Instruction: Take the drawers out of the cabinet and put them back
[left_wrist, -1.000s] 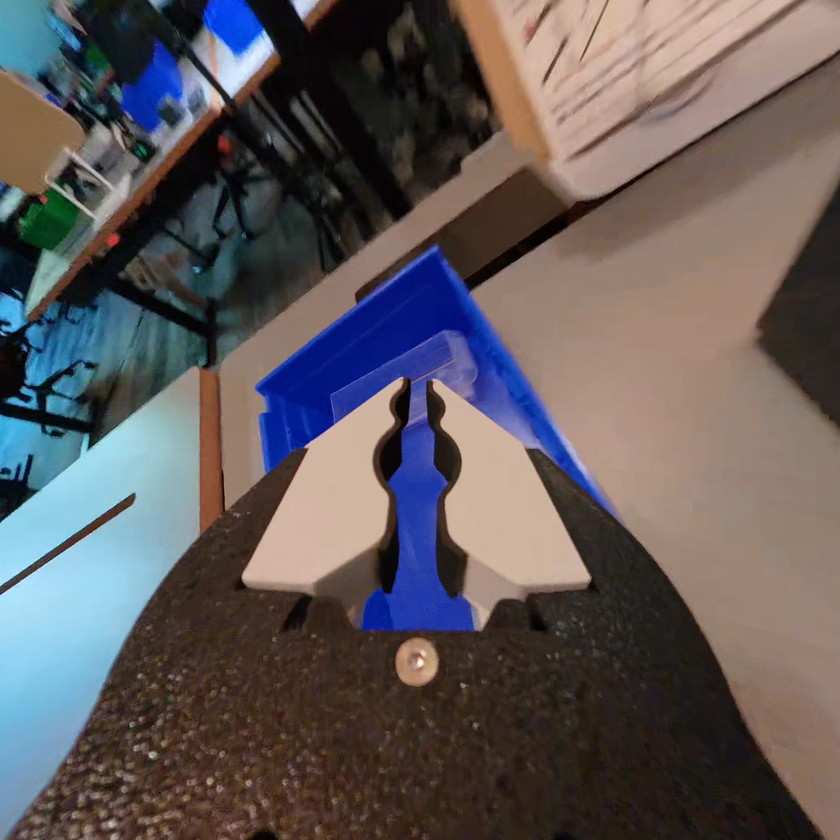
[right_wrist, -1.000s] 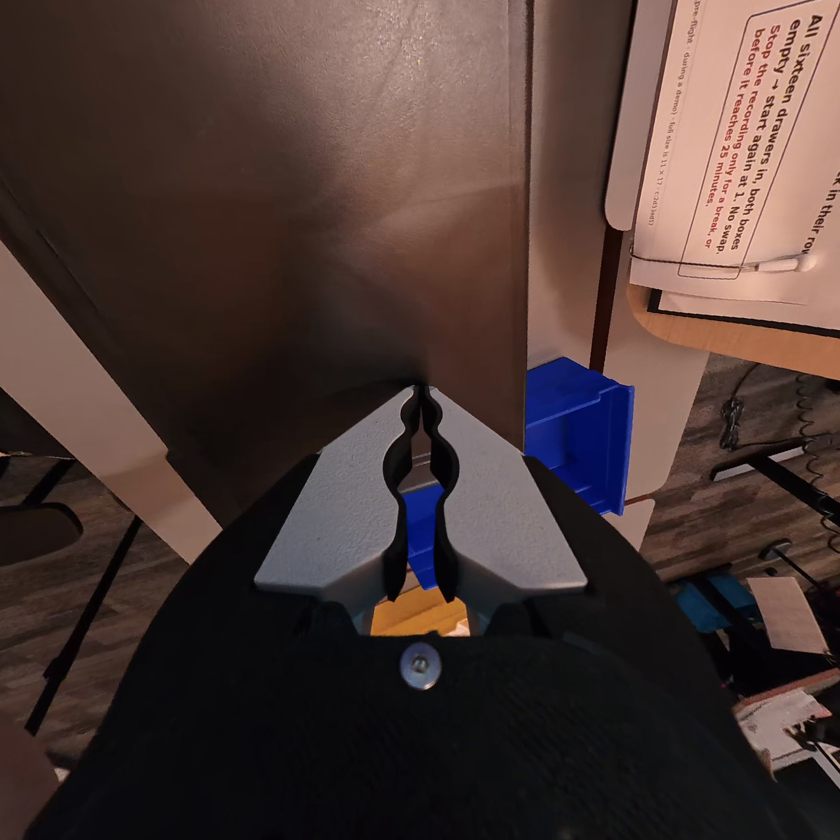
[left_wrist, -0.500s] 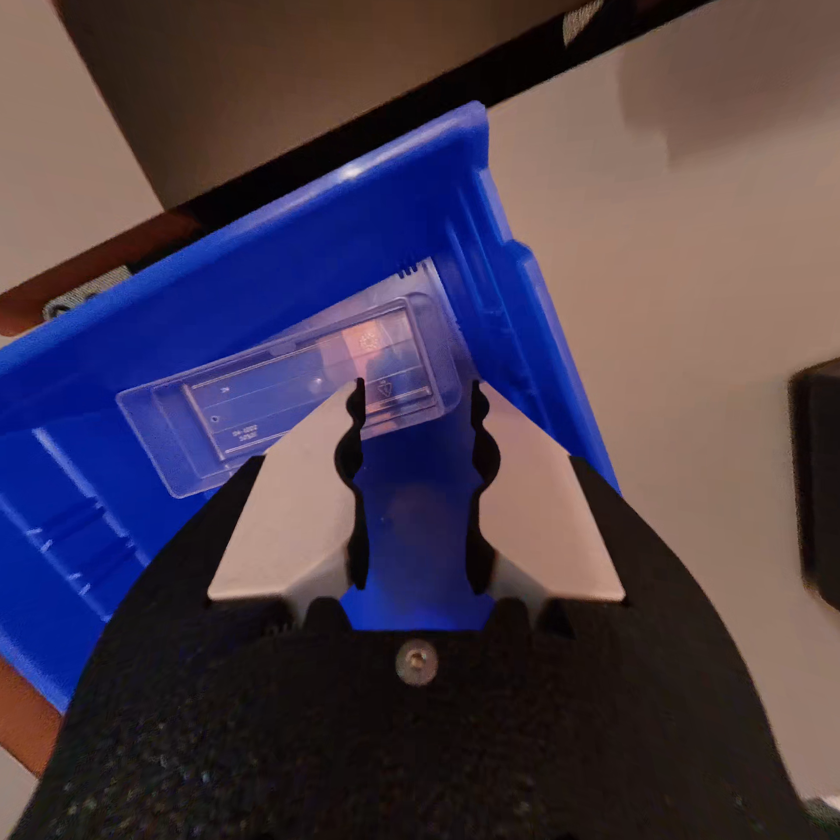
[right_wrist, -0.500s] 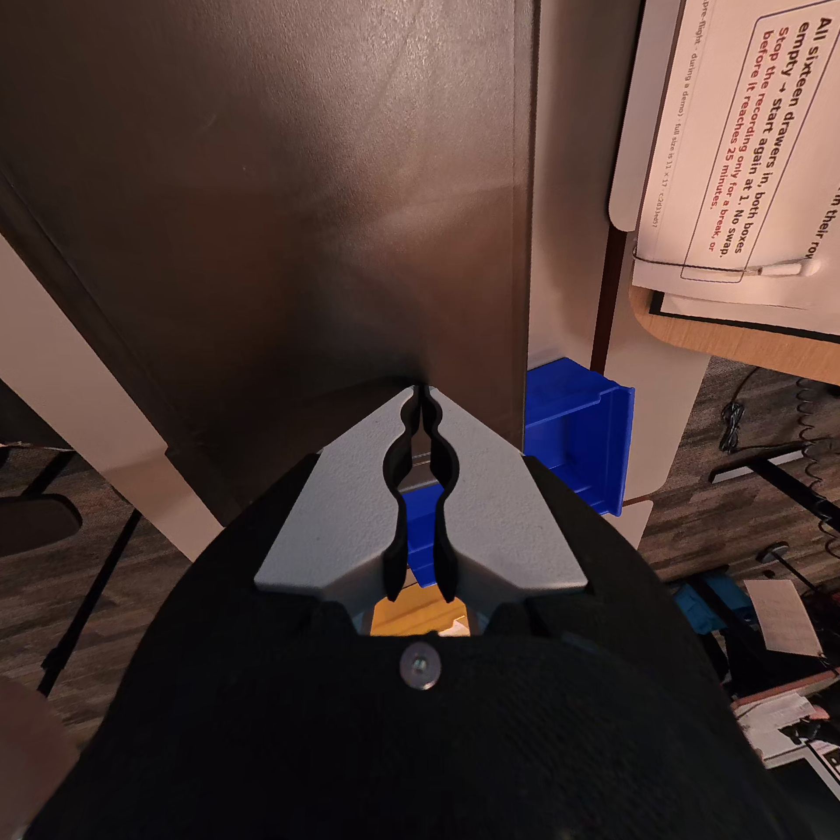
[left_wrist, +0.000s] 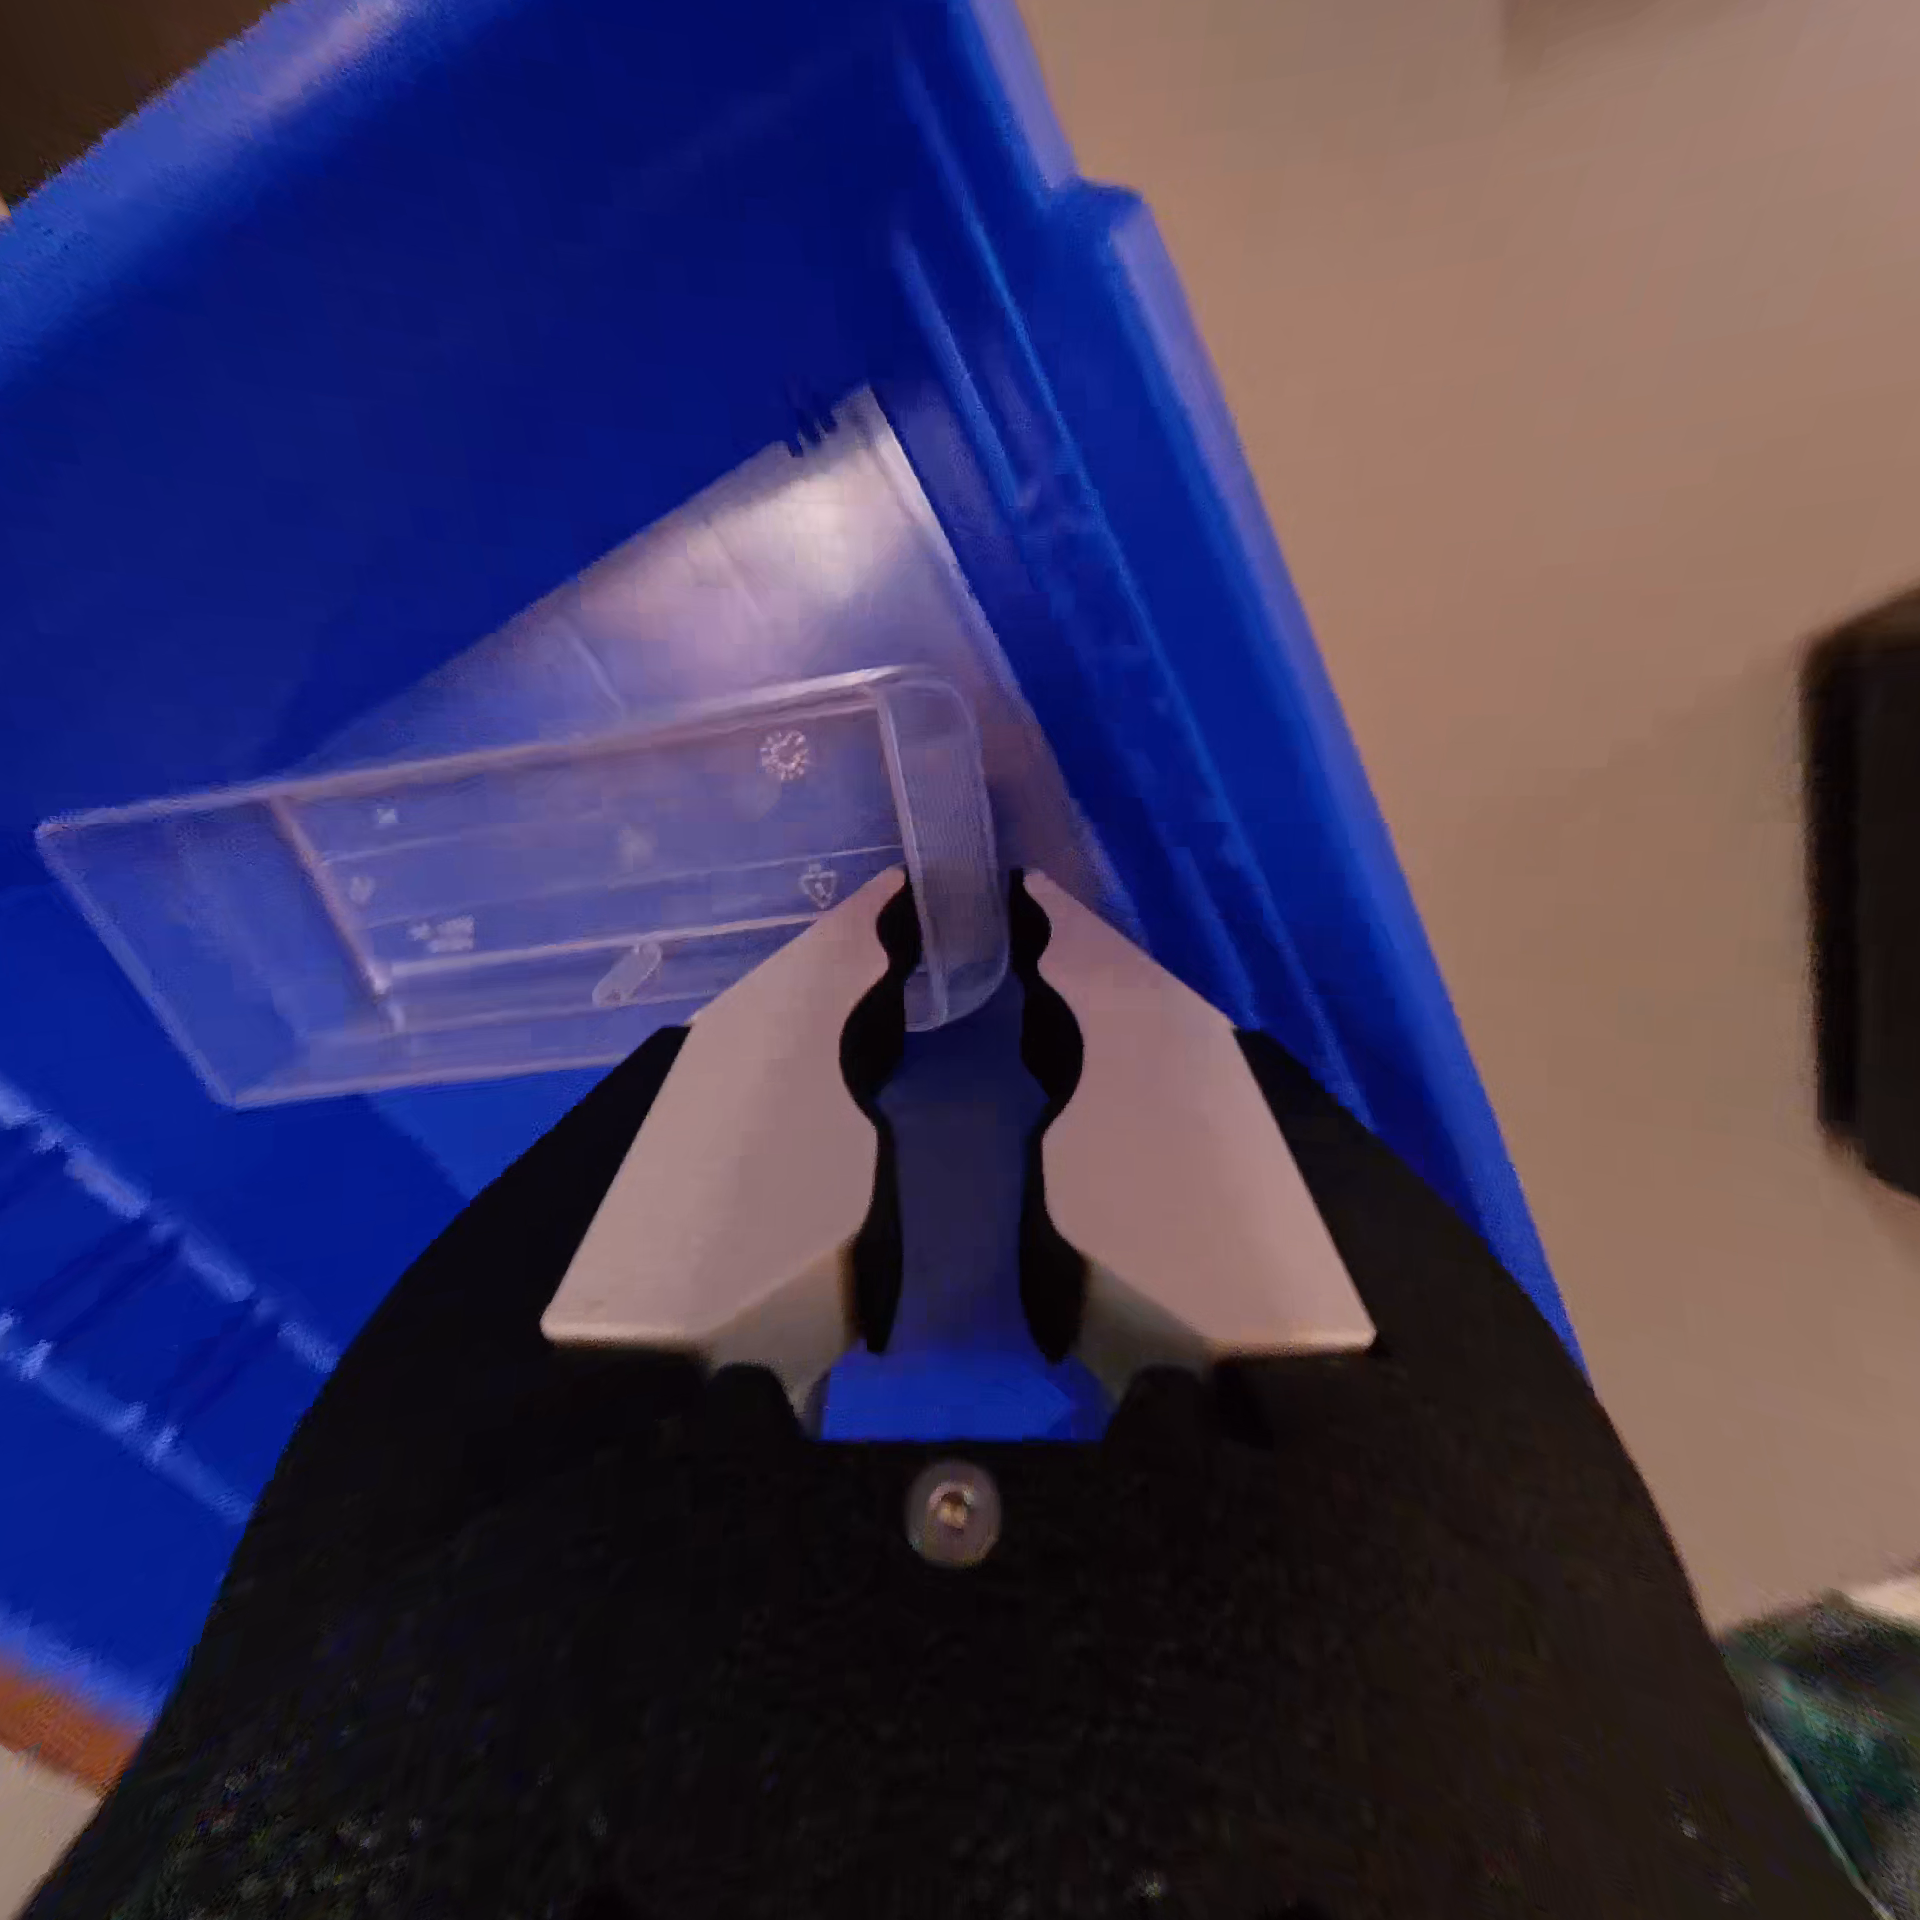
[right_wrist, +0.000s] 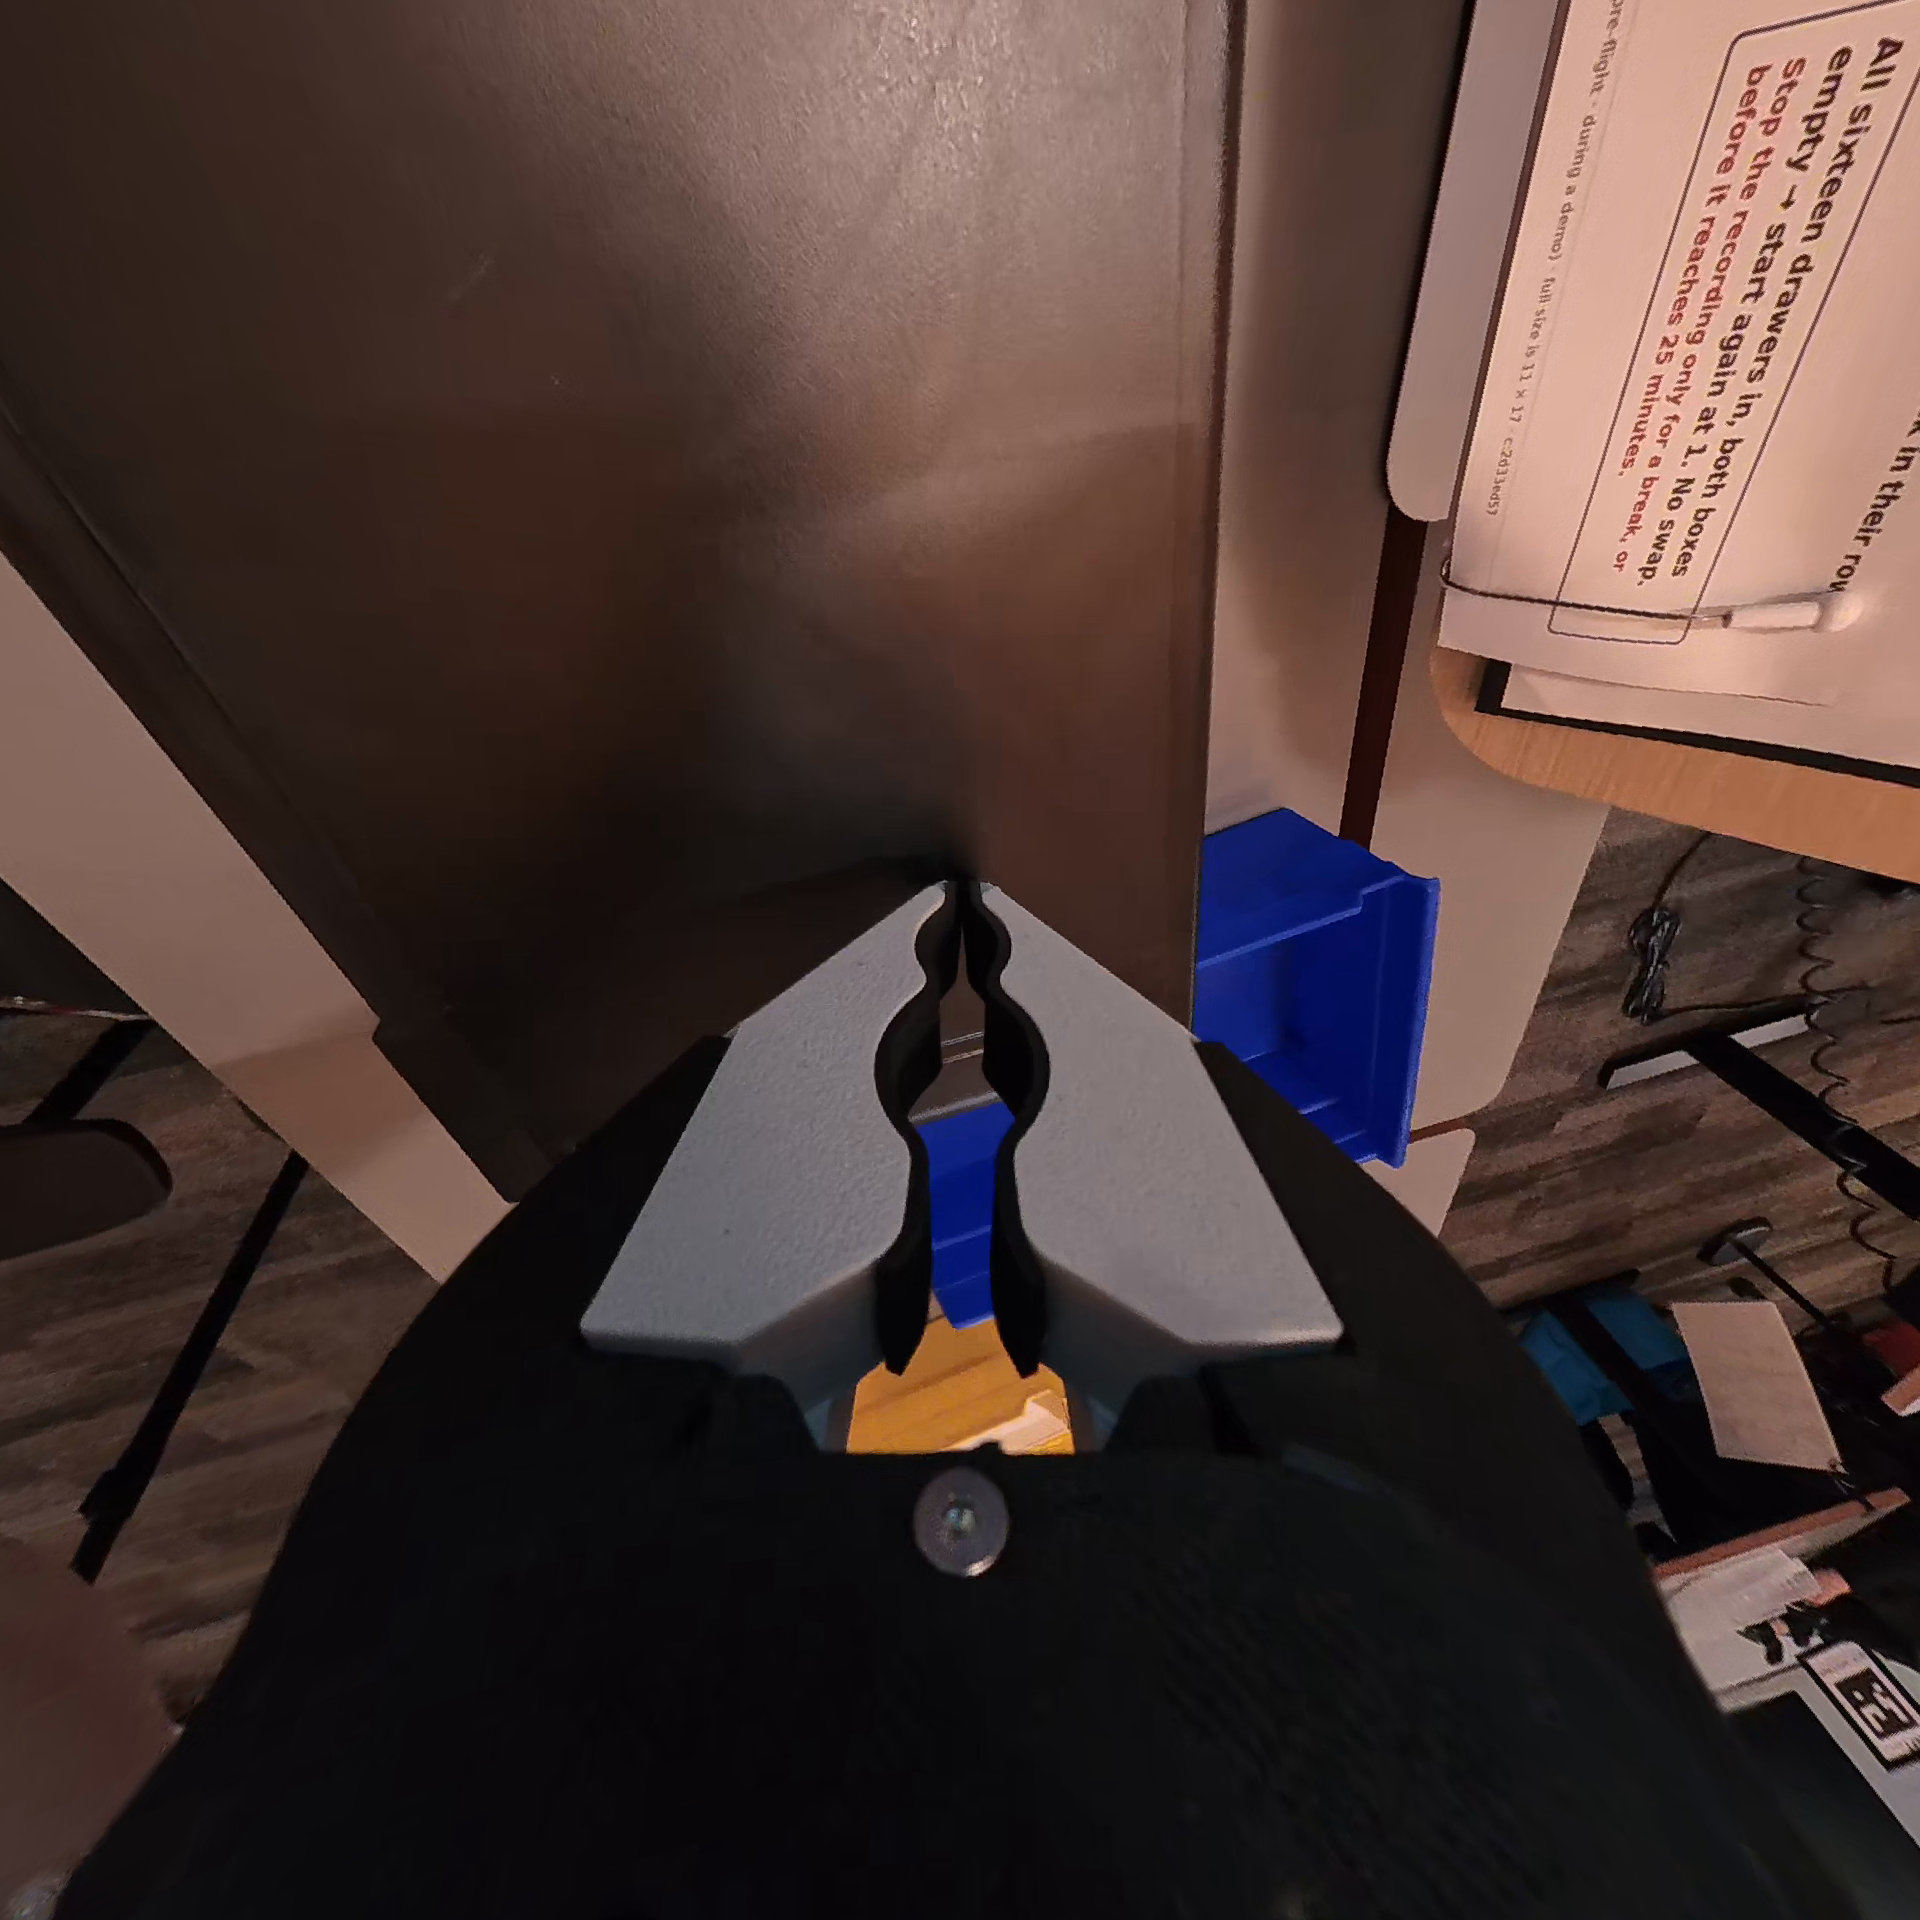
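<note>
Left tongs (left_wrist: 958, 883): blue drawer (left_wrist: 436, 436) fills everything ahead and to the left, its clear handle (left_wrist: 582, 894) lodged in the narrow gap between the tips. Bare table (left_wrist: 1507, 520) is free to the right, up to a dark object (left_wrist: 1870, 894) at the edge.

Right tongs (right_wrist: 961, 888): tips pressed against the dark cabinet (right_wrist: 623, 436) wall, blocking the way ahead. Another drawer (right_wrist: 1309, 977) juts out right of it.

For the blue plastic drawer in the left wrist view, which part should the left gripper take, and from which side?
Probably the clear plastic handle tab jutting from the blue plastic drawer front. Come head-on at its rounded right end: the tab is a thin projecting lip, and the left gripper already brackets that end with its fingers.
</note>
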